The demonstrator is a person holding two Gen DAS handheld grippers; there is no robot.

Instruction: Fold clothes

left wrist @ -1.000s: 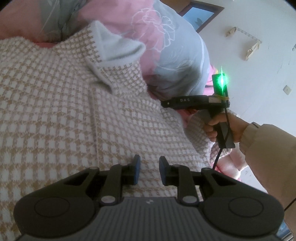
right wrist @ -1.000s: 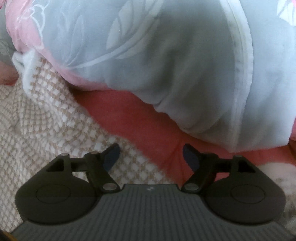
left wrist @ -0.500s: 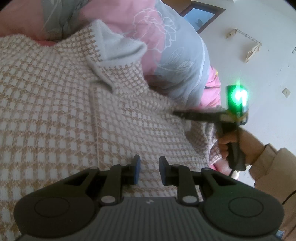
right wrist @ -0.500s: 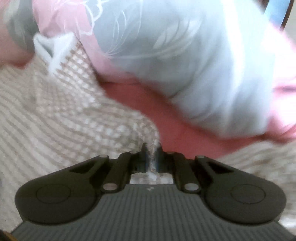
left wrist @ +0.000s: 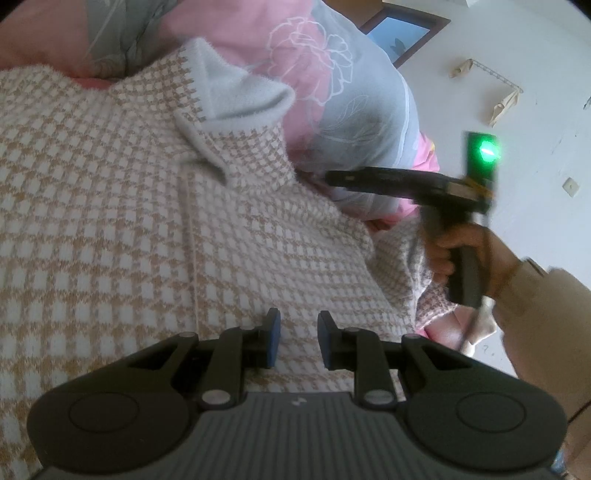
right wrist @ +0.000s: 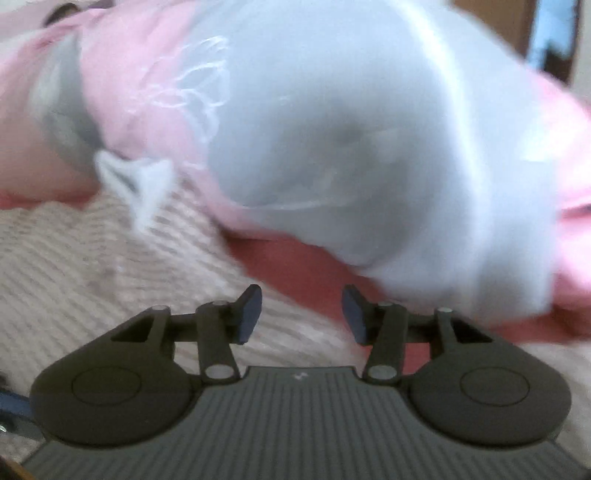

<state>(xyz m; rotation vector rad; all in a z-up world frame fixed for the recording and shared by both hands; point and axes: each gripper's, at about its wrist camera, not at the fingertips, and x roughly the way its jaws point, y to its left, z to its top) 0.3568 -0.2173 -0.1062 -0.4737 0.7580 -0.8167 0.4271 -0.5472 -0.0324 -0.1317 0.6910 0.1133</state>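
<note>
A beige-and-white houndstooth sweater [left wrist: 129,221] lies spread on the bed, its pale grey collar [left wrist: 236,103] turned up at the far end. My left gripper [left wrist: 298,338] rests low over the sweater's middle, its jaws a narrow gap apart with nothing pinched. In the left wrist view a hand [left wrist: 454,251] holds my right gripper [left wrist: 332,178] above the sweater's right shoulder. In the blurred right wrist view the right gripper [right wrist: 301,310] hangs over the sweater's edge [right wrist: 110,280]. Its jaws are opening and nothing is between them.
A pink and grey flowered quilt [left wrist: 332,85] is bunched right behind the collar. Red-pink bedsheet [right wrist: 306,266] shows between sweater and quilt. A beige sleeve [left wrist: 546,332] fills the right side. A white wall with a framed picture [left wrist: 402,33] lies beyond.
The right gripper closed on the sweater's edge half a second ago, then let go, opened and lifted away. The left gripper has not moved.
</note>
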